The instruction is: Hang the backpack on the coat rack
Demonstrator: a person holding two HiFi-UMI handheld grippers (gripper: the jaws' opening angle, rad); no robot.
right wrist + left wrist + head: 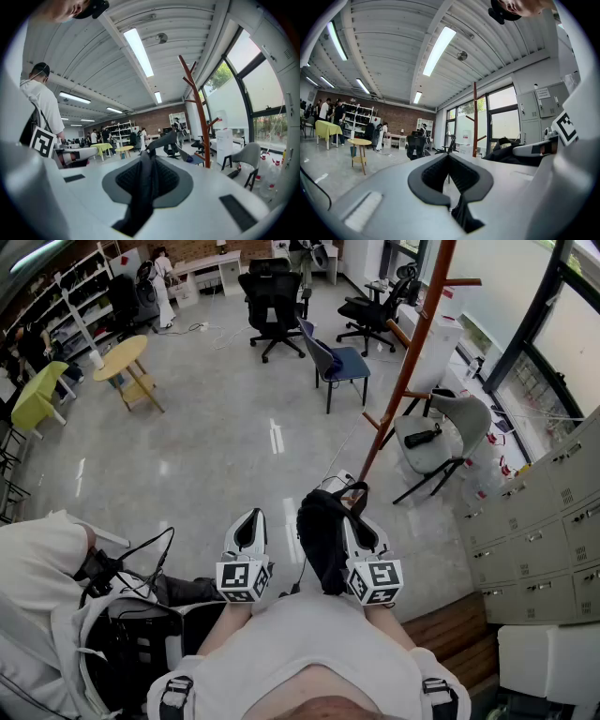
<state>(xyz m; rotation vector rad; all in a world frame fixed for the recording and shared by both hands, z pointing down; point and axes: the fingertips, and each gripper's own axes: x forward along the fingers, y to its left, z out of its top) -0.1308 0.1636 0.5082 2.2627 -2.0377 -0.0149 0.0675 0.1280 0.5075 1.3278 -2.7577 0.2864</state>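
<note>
A black backpack hangs from my right gripper, which is shut on its strap; the strap runs up between the pads and out past the tips. In the left gripper view the backpack shows beside the right gripper. My left gripper is held level just left of it, jaws together with nothing between them. The brown wooden coat rack with angled pegs stands ahead and to the right, a short way beyond both grippers. It also shows in the right gripper view and the left gripper view.
A grey chair with a black object on it stands right of the rack's foot. A blue chair and black office chairs are further back. Grey lockers line the right side. A person in white stands at the lower left.
</note>
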